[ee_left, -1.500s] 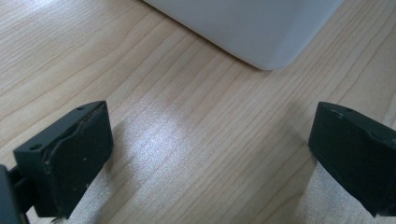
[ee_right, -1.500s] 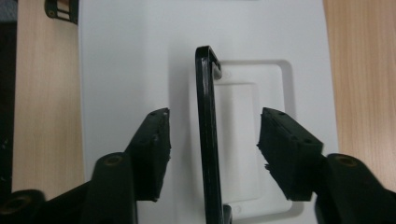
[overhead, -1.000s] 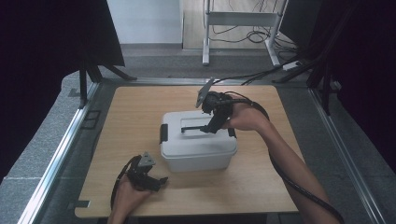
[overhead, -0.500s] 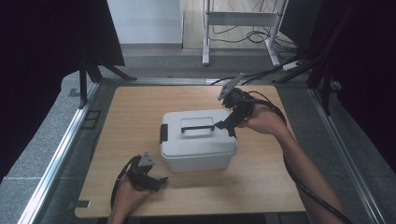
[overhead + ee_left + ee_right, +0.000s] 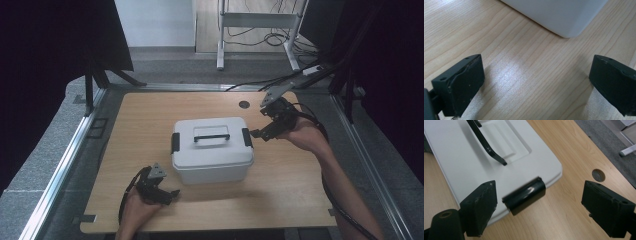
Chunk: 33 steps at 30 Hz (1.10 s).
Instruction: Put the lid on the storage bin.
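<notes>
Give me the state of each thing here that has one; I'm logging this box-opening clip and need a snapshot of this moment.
White box: lid on, upright on the table.
Carry handle: folded flat on the lid.
Right-side latch: down against the box edge, looks fastened.
Left-side latch: down, looks fastened.
Right gripper: open, jaws either side of the right-side latch, not gripping.
Left gripper: open, low over the table, holding nothing.

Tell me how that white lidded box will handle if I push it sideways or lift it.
The white box sits flat and wide on the table, so it should slide rather than tip. Its smooth plastic looks slippery for jaws; the black handle seems the safer lift point.
</notes>
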### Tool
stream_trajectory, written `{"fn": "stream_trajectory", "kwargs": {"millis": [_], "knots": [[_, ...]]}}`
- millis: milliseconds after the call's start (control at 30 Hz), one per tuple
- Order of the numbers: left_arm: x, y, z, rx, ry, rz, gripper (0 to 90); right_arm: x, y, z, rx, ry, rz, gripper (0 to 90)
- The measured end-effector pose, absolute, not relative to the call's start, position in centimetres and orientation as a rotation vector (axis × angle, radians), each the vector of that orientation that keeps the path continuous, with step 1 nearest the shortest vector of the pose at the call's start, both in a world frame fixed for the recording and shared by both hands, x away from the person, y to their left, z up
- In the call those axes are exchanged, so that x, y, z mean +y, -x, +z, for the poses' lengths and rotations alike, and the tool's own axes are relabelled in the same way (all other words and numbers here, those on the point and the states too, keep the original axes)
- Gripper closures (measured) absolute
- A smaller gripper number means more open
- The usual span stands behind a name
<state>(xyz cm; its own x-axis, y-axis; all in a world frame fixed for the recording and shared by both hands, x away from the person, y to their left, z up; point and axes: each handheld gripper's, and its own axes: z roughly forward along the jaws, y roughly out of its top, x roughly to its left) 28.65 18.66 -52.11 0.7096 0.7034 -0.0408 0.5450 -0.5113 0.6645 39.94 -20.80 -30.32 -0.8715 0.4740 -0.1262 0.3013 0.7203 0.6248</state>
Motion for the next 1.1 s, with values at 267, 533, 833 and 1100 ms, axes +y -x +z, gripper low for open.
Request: {"fn": "stream_trajectory", "kwargs": {"millis": [267,533,833,1100], "knots": [[18.7,-28.7,-52.1,0.944,-2.247,0.307,0.1,-23.8,-38.8,-31.3,2.575,-0.693,0.912,4.3],[18.7,-28.7,-52.1,0.944,-2.247,0.307,0.1,-26.9,-37.5,-32.9,2.51,-0.782,0.959,3.2],[18.7,-28.6,-52.1,0.945,-2.246,0.308,0.2,-29.4,-35.8,-35.8,2.481,-0.879,0.96,3.6],[18.7,-28.6,-52.1,0.944,-2.246,0.307,0.3,-29.9,-34.6,-38.4,2.42,-0.929,1.016,2.4]]}}
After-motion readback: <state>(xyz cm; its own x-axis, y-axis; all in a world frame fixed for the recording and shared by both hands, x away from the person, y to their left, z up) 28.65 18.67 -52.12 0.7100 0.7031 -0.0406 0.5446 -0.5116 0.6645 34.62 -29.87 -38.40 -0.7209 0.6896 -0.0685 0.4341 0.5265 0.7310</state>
